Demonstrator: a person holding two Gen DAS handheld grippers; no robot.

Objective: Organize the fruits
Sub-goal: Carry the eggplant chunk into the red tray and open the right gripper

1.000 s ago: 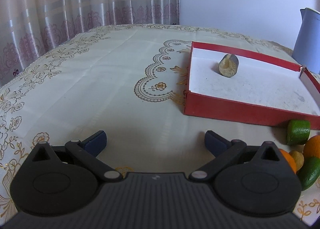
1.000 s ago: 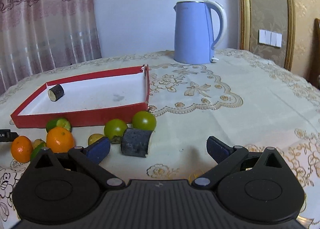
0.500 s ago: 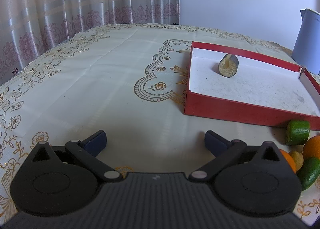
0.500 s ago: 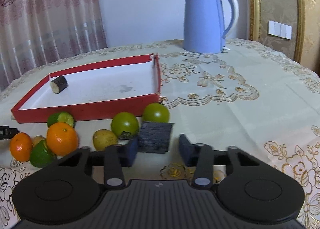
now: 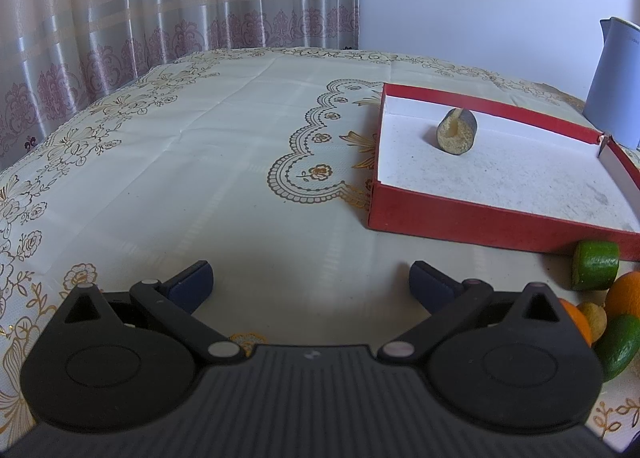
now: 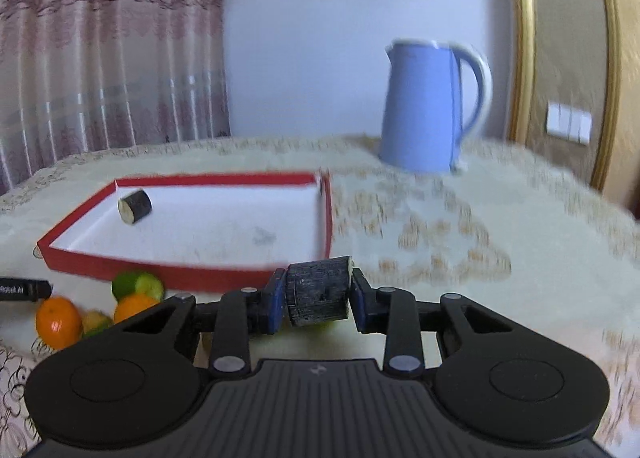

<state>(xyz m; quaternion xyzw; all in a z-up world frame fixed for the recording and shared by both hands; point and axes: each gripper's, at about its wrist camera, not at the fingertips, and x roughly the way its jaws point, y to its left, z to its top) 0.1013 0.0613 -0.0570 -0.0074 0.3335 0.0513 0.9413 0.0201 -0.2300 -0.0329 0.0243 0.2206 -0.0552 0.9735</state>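
Note:
My right gripper [image 6: 318,296] is shut on a dark cylindrical fruit chunk [image 6: 318,292] and holds it lifted in front of the red tray [image 6: 184,272]. A second dark chunk [image 6: 135,206] lies in the tray's far left corner; it also shows in the left wrist view [image 5: 457,131]. Oranges [image 6: 58,322] and green fruits [image 6: 138,285] lie on the cloth before the tray. My left gripper [image 5: 310,286] is open and empty above the tablecloth, left of the tray [image 5: 480,224]. A cut green fruit [image 5: 595,265] and an orange [image 5: 626,294] show at its right.
A blue electric kettle [image 6: 430,106] stands behind the tray to the right. A black marker-like object [image 6: 24,290] lies at the far left. The patterned tablecloth [image 5: 180,162] covers the table; curtains hang behind.
My right gripper closed on the dark chunk and lifted it off the cloth; the view is blurred with motion. The left gripper has not moved.

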